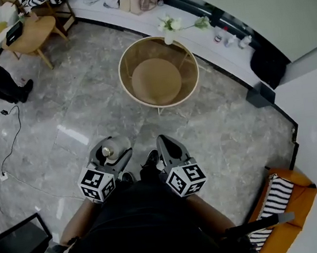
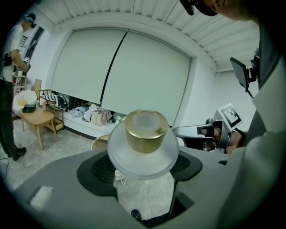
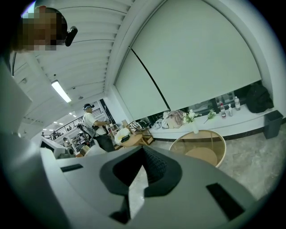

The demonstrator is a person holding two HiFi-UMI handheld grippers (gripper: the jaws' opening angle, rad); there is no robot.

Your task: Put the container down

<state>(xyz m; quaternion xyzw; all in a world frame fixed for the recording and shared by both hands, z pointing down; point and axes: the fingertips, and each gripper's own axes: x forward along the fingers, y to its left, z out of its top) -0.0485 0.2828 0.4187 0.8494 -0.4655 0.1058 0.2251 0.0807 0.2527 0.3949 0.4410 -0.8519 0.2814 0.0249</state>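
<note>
Container (image 2: 142, 143), frosted with a gold cap, sits clamped in my left gripper (image 2: 143, 172) above the grey floor (image 1: 75, 111), my right gripper (image 3: 143, 154) at its 3 o'clock has jaws together on nothing, and I see the round table (image 1: 120, 76) at 12 o'clock

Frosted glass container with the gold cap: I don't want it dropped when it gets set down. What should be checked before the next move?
1. Grip: the left gripper has its jaws closed on the frosted glass container, gold cap upward. Ok.
2. Right gripper: jaws together, nothing between them. Ok.
3. Landing spot: the round gold-rimmed glass table stands ahead, with nothing lying at its middle. Ok.
4. Container over the table: it hangs above the grey marble floor, short of the rim. Not ok.
5. Cap tightness: cannot tell.
</note>
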